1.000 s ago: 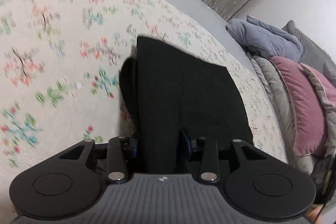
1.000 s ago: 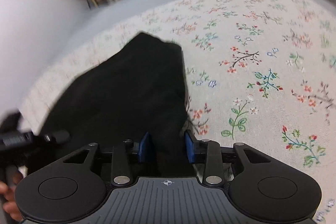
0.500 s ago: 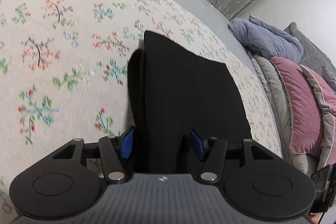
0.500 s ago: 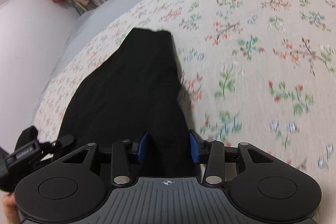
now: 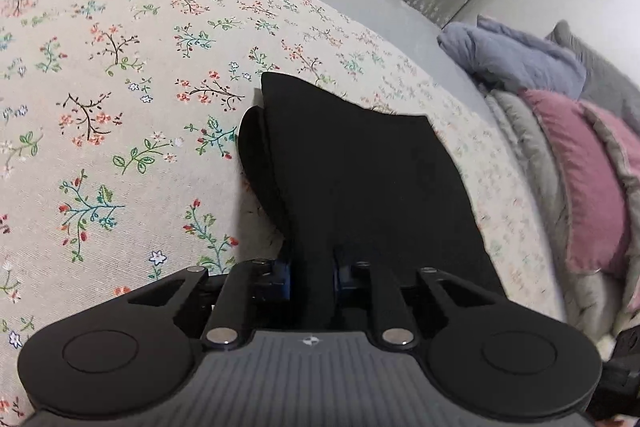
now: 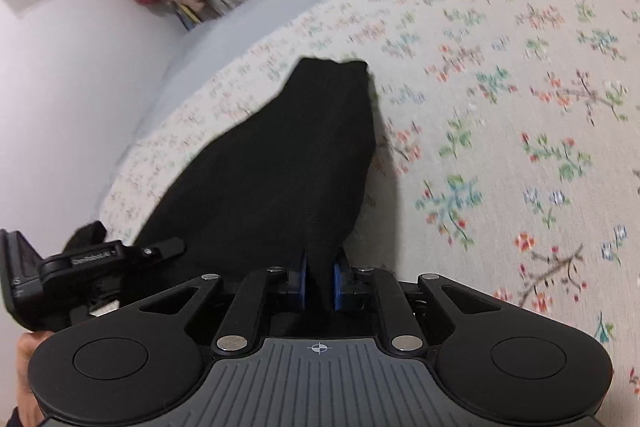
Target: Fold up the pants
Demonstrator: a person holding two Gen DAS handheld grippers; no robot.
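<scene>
Black grippers (blue-padded fingers (image 6: 337,283))

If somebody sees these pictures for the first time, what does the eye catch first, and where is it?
The black pants stand out first: a dark shape in the middle of the pale floral bedcover. Next come the left tongs and the right tongs, low in each view, whose jaws have just been closing and now pinch the near edge of the fabric. A pink pillow lies at the right edge of the left view.

Black pants (image 5: 360,167) on a cream bedspread (image 5: 100,87) — red, teal, green floral sprigs; pink pillow (image 5: 580,179).
</scene>
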